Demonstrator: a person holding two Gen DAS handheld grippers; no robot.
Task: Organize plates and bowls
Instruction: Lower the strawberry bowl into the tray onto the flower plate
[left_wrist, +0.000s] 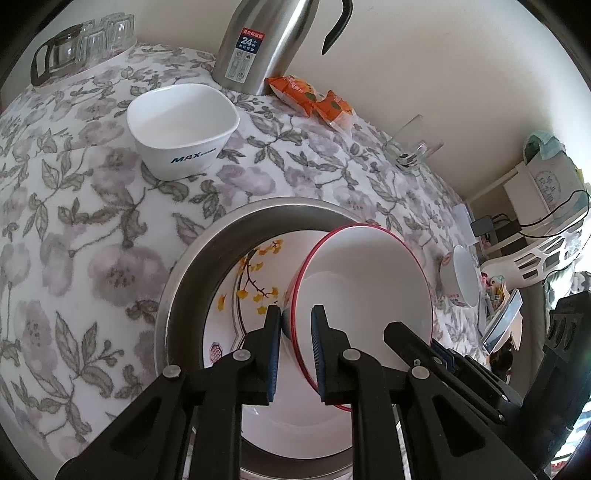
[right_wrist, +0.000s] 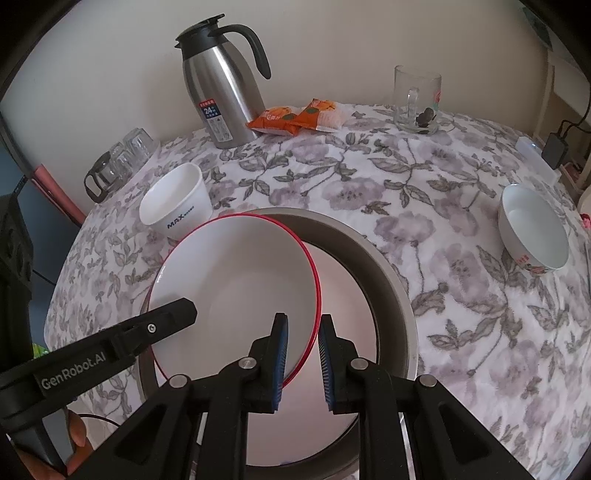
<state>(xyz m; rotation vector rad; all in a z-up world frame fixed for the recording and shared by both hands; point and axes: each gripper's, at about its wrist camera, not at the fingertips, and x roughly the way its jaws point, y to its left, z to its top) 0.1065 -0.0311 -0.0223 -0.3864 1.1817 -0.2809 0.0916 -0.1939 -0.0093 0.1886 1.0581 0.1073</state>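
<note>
Bowl (right_wrist: 236, 295) | rigid, glazed, slippery, breakable; rim was your best hold | your left fingers (left_wrist: 295, 332) and right fingers (right_wrist: 303, 339) straddled its rim over basin (right_wrist: 388, 266), narrowly parted

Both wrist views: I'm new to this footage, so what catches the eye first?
A red-rimmed bowl is straddled at its rim by both tongs, left tongs and right tongs, above a steel basin holding a flowered plate. A steel thermos stands behind.
</note>
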